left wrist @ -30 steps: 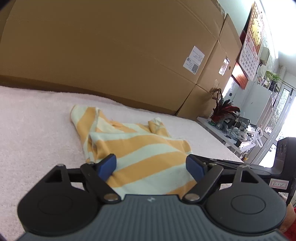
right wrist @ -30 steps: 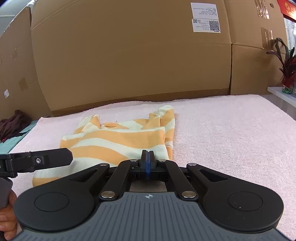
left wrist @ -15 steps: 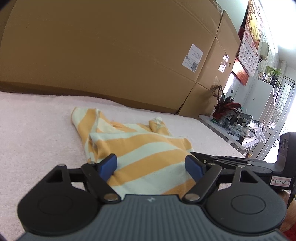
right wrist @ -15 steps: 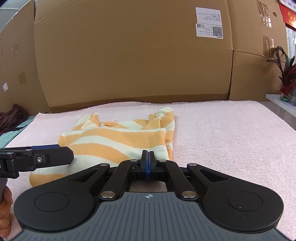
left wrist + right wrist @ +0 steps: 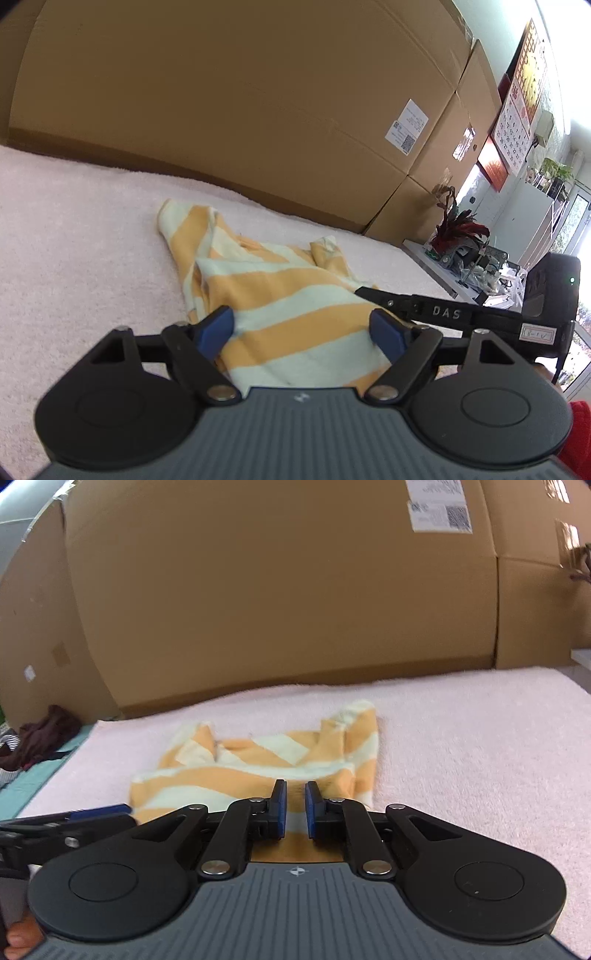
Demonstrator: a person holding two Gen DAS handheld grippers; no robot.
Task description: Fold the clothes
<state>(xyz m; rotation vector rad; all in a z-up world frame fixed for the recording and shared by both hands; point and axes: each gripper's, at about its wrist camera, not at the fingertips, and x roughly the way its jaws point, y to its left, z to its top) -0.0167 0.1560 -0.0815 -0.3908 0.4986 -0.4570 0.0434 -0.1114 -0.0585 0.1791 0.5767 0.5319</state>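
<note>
An orange and cream striped shirt (image 5: pixel 288 295) lies partly folded on the pink towel surface (image 5: pixel 74 240). My left gripper (image 5: pixel 301 325) stands open and wide over the shirt's near edge, with cloth below the blue pads but not pinched. In the right wrist view the shirt (image 5: pixel 236 775) spreads ahead of my right gripper (image 5: pixel 294 805). Its jaws are opening, a narrow gap shows between the pads, and nothing is held in it. The right gripper's fingers (image 5: pixel 424 308) reach in over the shirt's right side. A left gripper finger (image 5: pixel 74 823) shows at the lower left.
Tall cardboard boxes (image 5: pixel 277 590) wall off the far edge of the towel (image 5: pixel 461 738). A heap of dark clothes (image 5: pixel 40 734) lies off the towel at the left. A side table with a red-leaved plant (image 5: pixel 458 229) stands at the right.
The right gripper's pads, pressed together before, now stand slightly apart. It has shifted across toward the shirt, reaching further in beside the left gripper. The left gripper has hardly moved.
</note>
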